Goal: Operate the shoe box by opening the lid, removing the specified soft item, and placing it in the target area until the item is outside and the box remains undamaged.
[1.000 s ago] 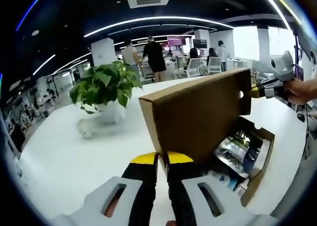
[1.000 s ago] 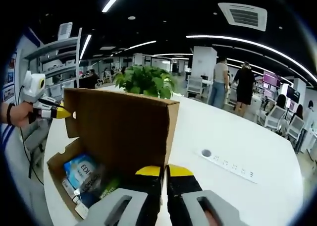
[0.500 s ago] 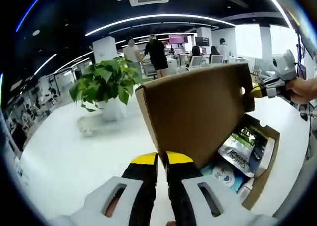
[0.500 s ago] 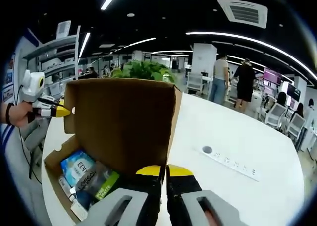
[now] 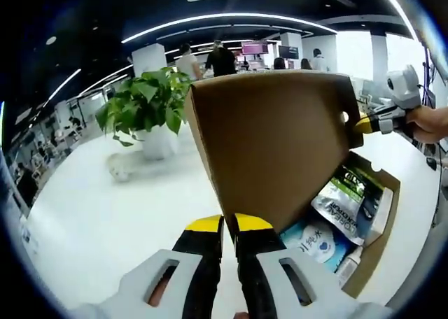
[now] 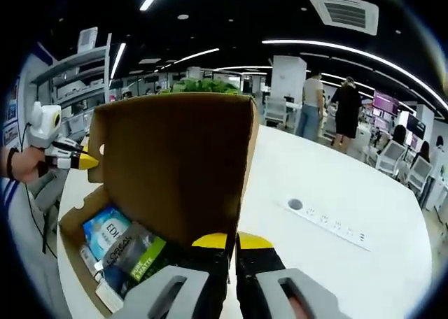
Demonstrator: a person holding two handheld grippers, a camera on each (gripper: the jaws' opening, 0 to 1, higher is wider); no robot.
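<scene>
In the left gripper view, the left gripper (image 5: pixel 229 224) pinches the raised cardboard lid (image 5: pixel 276 140) of the shoe box (image 5: pixel 381 224) on the white table (image 5: pixel 105 221); packets (image 5: pixel 344 203) lie inside, right of the lid.

In the right gripper view, the right gripper (image 6: pixel 232 240) clamps the lid's opposite end.

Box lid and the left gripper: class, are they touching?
Touching. In the left gripper view, the left gripper pinches the box lid edge between shut jaws.
</scene>
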